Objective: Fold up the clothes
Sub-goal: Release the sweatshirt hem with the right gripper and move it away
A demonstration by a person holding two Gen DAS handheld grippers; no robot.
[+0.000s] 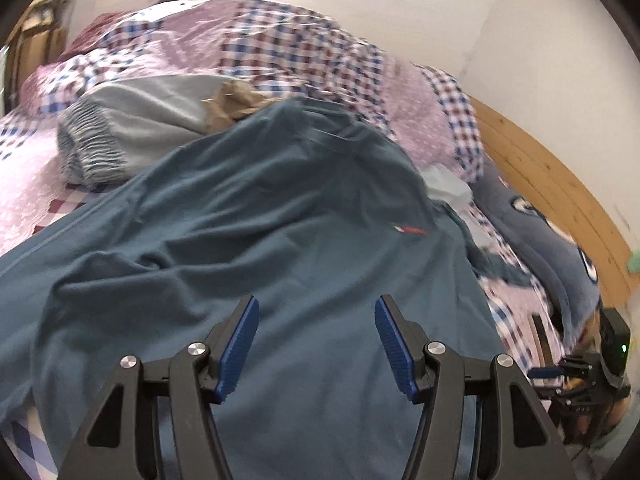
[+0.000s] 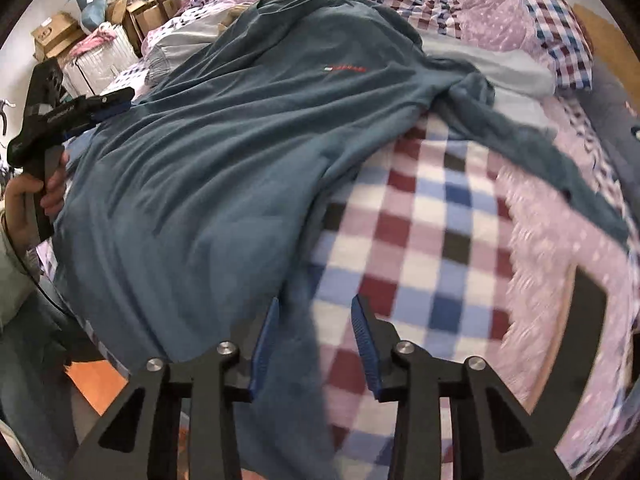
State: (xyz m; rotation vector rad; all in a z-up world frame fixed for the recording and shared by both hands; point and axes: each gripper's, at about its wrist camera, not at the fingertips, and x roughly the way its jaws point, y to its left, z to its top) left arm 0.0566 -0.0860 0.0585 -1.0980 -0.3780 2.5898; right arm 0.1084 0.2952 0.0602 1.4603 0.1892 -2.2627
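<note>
Checked bedspread [image 2: 420, 240] bare beside teal shirt [image 2: 208, 168] edge; left tongs [image 1: 316, 344] open, empty; right tongs [image 2: 314, 344] parted astride hem.

The teal shirt [image 1: 248, 240] lies spread over most of the near bed [image 2: 420, 232], its surface low and open to approach from above. A bare checked patch of bed lies beside its right edge. Behind it, a grey garment [image 1: 132, 128] and the heaped checked quilt [image 1: 280, 48] block the far side. The wooden headboard [image 1: 540, 168] and a blue plush [image 1: 560, 240] bound the right.
</note>
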